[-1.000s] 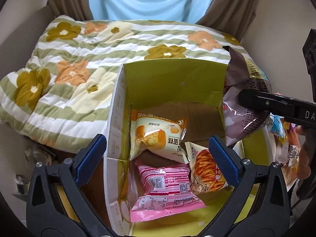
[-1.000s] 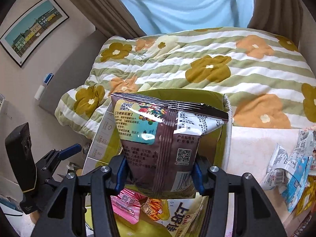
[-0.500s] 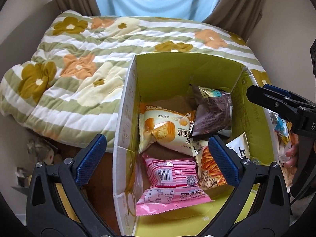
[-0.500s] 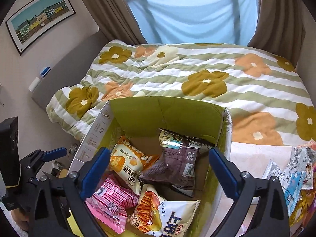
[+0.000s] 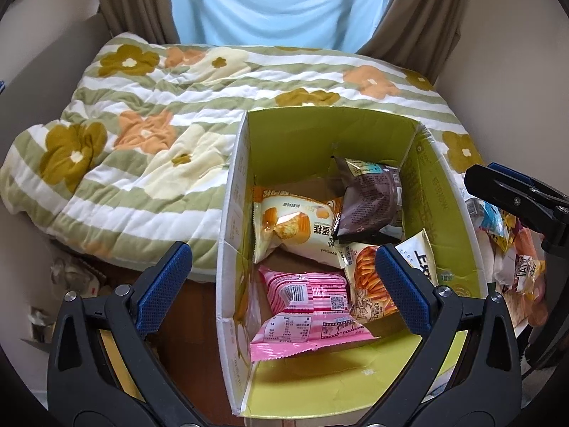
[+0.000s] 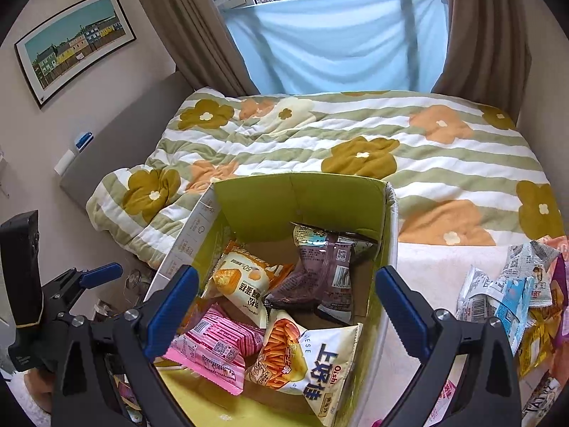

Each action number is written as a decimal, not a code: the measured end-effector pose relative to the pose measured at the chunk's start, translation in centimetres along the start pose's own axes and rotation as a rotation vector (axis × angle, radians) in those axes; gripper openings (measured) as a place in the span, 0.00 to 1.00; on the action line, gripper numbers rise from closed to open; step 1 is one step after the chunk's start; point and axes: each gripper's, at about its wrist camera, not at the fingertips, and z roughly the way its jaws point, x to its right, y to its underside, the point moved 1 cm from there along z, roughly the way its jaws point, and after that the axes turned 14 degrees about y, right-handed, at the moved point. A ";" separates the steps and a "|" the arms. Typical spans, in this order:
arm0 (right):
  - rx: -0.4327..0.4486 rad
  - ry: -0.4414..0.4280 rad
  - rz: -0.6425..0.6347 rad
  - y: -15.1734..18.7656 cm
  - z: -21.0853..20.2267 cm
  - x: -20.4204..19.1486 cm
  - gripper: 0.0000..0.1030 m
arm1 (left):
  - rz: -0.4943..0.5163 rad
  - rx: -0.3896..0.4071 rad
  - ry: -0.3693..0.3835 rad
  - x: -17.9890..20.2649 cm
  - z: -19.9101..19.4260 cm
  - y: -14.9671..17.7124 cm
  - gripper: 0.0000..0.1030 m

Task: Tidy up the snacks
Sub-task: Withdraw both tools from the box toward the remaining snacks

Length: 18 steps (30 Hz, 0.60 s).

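Four snack packs lie inside a green box (image 6: 302,199) standing beside a bed with a floral quilt (image 6: 355,142). A brown bag (image 6: 323,274) leans in the far right corner, its lower edge overlapping a cake pack (image 6: 242,281) at the far left. A pink pack (image 6: 213,348) fills the near left, and a chips bag (image 6: 302,359) lies at the near right, touching both the pink pack and the brown bag.

Both grippers hang above the box with nothing between their blue pads. The right gripper (image 6: 284,302) has its fingers spread wide over the box opening. The left gripper (image 5: 281,288) is likewise spread wide, one finger outside the box's left wall and the other over the chips bag (image 5: 370,284).

To the right of the box, a loose pile of snacks (image 6: 512,291) sits on a pale surface; how many packs it holds is hard to tell at the frame's edge. A framed picture (image 6: 74,42) of coloured houses hangs on the left wall, and brown curtains (image 6: 199,28) flank a blue cloth (image 6: 334,42) across the window.
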 end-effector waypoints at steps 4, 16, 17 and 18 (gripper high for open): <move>0.023 0.034 0.016 0.4 -2.0 0.5 0.96 | 0.024 0.011 0.038 1.0 -0.6 -0.1 0.99; 0.075 0.115 0.072 2.8 -8.2 5.8 0.96 | 0.110 0.030 0.135 7.6 -0.8 0.0 0.99; 0.077 0.118 0.075 3.0 -8.6 6.6 0.96 | 0.118 0.032 0.138 8.5 -0.8 0.2 0.99; 0.079 0.118 0.077 3.3 -9.1 7.4 0.96 | 0.124 0.033 0.139 9.5 -0.7 0.3 0.99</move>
